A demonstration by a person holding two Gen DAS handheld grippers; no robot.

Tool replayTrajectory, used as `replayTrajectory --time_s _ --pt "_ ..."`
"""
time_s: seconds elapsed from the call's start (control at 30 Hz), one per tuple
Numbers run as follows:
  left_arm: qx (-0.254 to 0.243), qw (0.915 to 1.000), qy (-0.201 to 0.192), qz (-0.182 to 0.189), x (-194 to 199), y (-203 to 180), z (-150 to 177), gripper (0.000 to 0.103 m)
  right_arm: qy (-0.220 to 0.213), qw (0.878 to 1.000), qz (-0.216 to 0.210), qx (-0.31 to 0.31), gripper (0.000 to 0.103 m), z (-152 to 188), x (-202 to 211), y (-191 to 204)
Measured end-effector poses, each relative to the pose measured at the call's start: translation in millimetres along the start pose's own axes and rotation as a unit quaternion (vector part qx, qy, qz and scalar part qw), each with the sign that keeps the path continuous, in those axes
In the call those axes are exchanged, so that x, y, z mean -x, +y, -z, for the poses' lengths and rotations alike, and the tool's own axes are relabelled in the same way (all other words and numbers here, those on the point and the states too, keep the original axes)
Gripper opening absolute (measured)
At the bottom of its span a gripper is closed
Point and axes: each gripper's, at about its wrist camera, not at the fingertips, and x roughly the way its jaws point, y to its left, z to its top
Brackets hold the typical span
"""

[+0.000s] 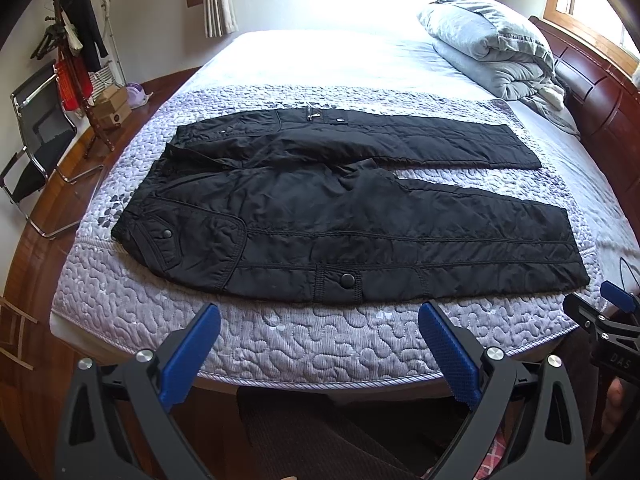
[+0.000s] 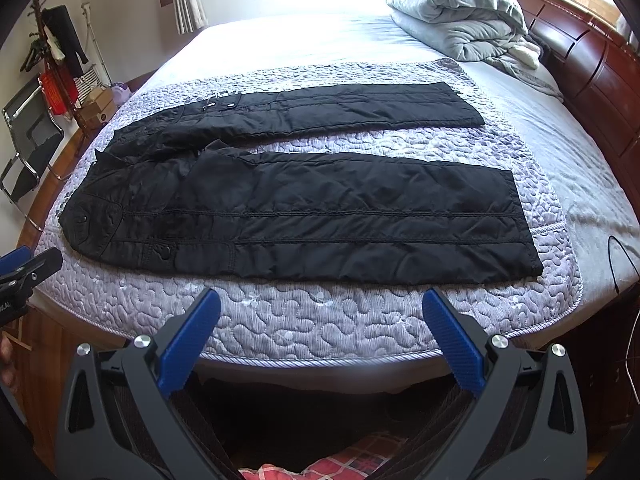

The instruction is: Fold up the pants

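Observation:
Black quilted pants (image 1: 344, 208) lie flat and unfolded on the bed, waist at the left, both legs running right with a gap between them. They also show in the right wrist view (image 2: 304, 208). My left gripper (image 1: 320, 312) is open and empty, held over the near bed edge just short of the near leg's snap pocket. My right gripper (image 2: 320, 296) is open and empty, held at the near edge short of the near leg. The right gripper's tip also shows in the left wrist view (image 1: 616, 304).
A lilac quilted mattress pad (image 1: 280, 340) covers the bed. A folded grey duvet (image 1: 492, 48) lies at the far right by the wooden headboard (image 1: 600, 92). A coat rack (image 1: 76, 60), boxes and a metal chair (image 1: 36, 140) stand on the left floor.

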Motion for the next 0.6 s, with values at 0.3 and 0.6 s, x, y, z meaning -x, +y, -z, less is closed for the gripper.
replayTrajectory --time_s 0.3,0.6 --pt "0.0 1.0 -0.002 0.001 2.2 -0.9 -0.2 0.099 0.001 1.0 0.001 0.0 0.101 0.0 0.3 0.4" --pt "-0.002 1.0 -0.005 0.0 3.1 -1.4 0.4 0.099 0.002 1.0 0.001 0.003 0.101 0.3 -1.1 1.0"
